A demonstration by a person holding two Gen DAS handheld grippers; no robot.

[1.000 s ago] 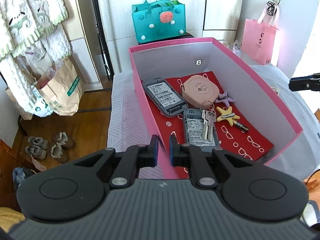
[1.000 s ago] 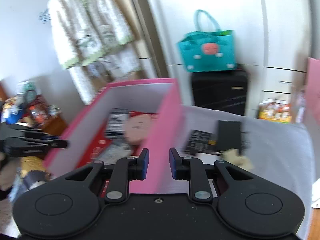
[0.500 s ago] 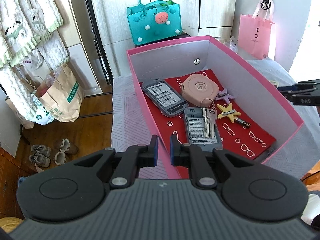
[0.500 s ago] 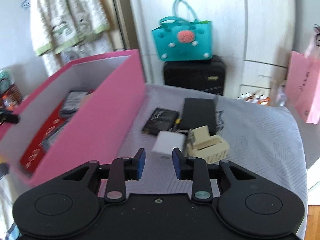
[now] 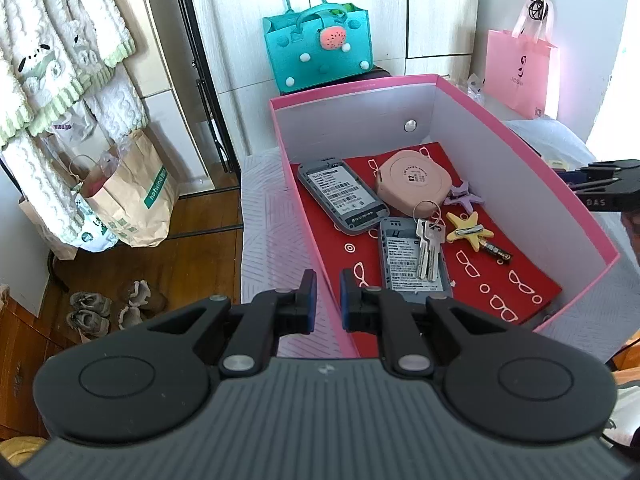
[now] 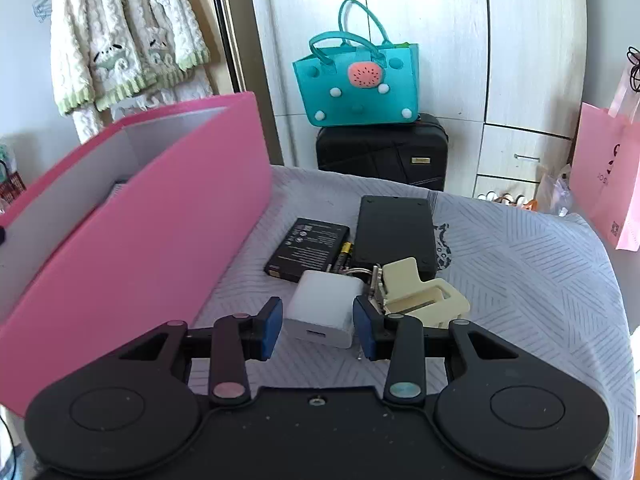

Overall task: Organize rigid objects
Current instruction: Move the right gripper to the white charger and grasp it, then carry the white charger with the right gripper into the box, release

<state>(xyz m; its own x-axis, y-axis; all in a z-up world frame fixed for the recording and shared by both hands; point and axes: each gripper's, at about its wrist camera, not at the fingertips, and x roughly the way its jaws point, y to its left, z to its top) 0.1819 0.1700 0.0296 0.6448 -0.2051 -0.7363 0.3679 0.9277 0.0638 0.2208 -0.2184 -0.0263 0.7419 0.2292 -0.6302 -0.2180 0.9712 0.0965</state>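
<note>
- The pink box (image 5: 520, 168) sits on my quilted bed (image 6: 520, 264), holding two phones, a tape case, keys and clips.
- My left tool (image 5: 327, 294) straddles the box's near wall, pressed almost together.
- My right tool (image 6: 318, 328) is spreading around the white charger (image 6: 322, 308), pads not touching it.

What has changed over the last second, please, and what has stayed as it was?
The right gripper swung from the pink box down to the white charger; its jaws are opening around it, not yet gripping. The left gripper stayed shut at the box's near wall; the box contents are unchanged.
</note>
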